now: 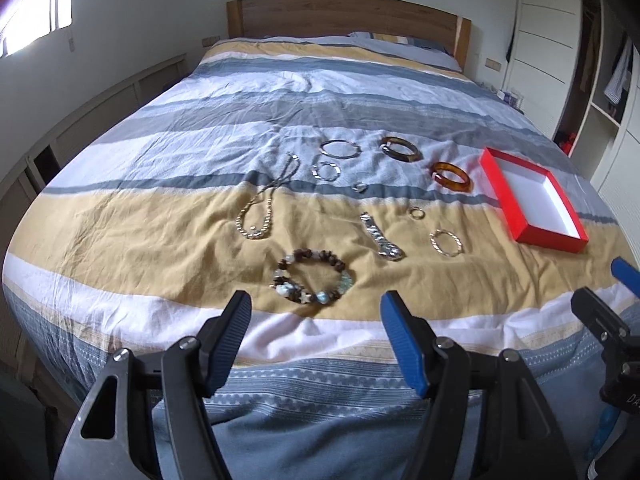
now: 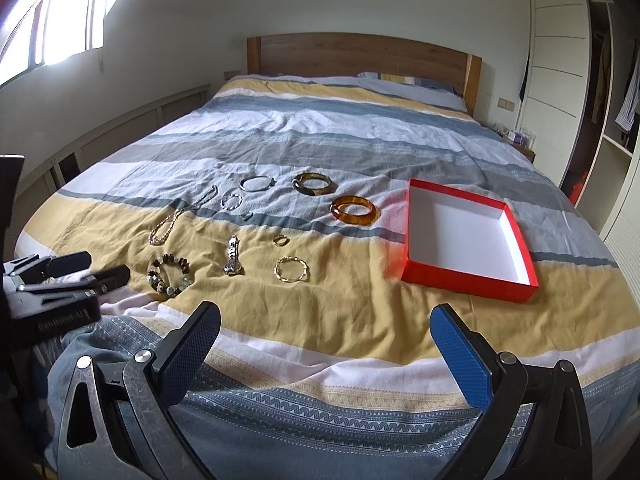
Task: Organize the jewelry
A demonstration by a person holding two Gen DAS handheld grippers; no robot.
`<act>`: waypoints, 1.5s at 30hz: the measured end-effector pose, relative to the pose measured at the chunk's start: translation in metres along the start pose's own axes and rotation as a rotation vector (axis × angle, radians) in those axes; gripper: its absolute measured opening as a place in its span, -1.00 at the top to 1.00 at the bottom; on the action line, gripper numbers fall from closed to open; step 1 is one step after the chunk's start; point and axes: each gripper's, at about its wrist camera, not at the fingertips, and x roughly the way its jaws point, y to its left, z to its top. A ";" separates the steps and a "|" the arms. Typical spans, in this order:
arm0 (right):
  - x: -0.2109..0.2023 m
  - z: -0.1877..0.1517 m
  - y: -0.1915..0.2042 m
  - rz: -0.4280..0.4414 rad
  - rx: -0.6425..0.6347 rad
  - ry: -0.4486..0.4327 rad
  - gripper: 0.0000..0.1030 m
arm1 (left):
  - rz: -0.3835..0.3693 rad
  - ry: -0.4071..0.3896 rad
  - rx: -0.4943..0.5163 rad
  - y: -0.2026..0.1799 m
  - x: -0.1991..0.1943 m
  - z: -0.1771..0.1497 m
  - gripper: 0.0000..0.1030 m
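Striped bed [image 2: 360, 320]; left gripper [image 1: 316, 312], right gripper [image 2: 326, 322] jaws wide, empty.

Both views bedfoot, facing headboard [image 1: 344, 14]

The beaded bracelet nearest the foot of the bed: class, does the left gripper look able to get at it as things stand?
Probably yes. The left gripper is open and empty, and the beaded bracelet lies just ahead of its fingertips on the bedspread, apart from the other pieces, with nothing between.
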 end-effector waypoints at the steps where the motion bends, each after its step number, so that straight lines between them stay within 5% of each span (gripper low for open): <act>1: 0.003 0.000 0.000 0.006 0.002 0.010 -0.99 | 0.005 0.006 -0.005 0.006 0.002 0.001 -0.27; 8: 0.023 0.001 -0.005 0.040 0.019 0.061 -0.99 | -0.021 0.057 -0.075 0.046 0.021 0.000 -0.27; 16: 0.061 0.004 -0.009 0.106 0.032 0.141 -0.78 | -0.151 0.125 -0.052 0.030 0.056 0.007 -0.27; 22: 0.084 0.008 -0.009 0.139 0.024 0.171 -0.73 | -0.105 0.181 -0.089 0.043 0.092 0.015 -0.26; 32: 0.138 0.025 0.004 0.211 0.003 0.225 -0.30 | -0.058 0.271 -0.091 0.045 0.134 0.011 -0.22; 35: 0.158 0.028 0.006 0.231 0.027 0.256 -0.30 | -0.066 0.280 -0.095 0.045 0.139 0.011 -0.08; 40: 0.186 0.027 0.011 0.252 0.043 0.304 -0.21 | -0.059 0.298 -0.079 0.042 0.146 0.013 0.41; 45: 0.202 0.027 0.015 0.248 0.052 0.333 0.10 | -0.048 0.287 -0.057 0.038 0.146 0.014 0.79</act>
